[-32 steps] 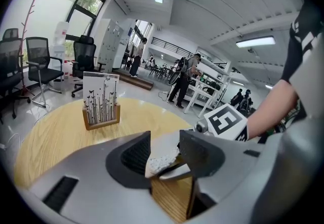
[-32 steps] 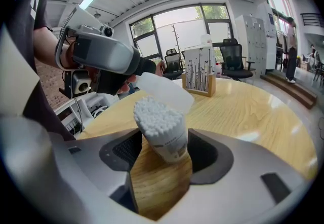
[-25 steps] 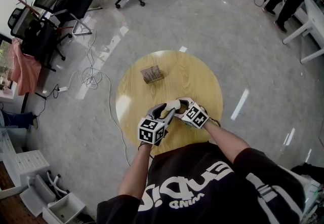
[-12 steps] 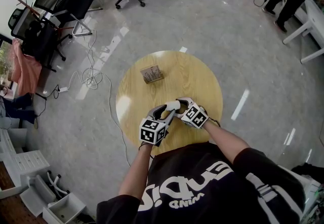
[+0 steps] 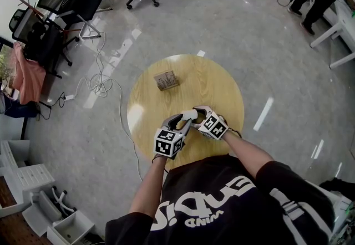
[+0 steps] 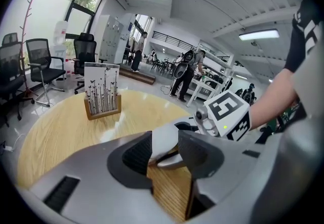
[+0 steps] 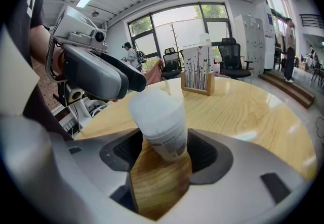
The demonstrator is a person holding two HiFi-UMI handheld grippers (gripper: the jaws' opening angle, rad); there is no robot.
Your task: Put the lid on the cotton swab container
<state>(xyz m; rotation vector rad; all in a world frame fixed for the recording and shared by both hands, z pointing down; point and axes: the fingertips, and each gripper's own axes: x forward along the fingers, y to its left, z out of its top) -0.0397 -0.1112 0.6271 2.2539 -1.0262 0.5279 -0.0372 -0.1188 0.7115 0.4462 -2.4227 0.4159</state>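
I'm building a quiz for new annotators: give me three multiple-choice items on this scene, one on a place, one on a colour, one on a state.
1. Where is the patterned card holder?
A on the floor
B on the round table, standing alone
C on a shelf

2. What colour is the table top?
A black
B red
C light wood

3. The right hand-held gripper is:
A closed on the cotton swab container
B open and empty
C out of view

Key:
1 B, it stands on the table's far side.
2 C, the head view shows pale wood grain.
3 A, both pads press the container's sides.
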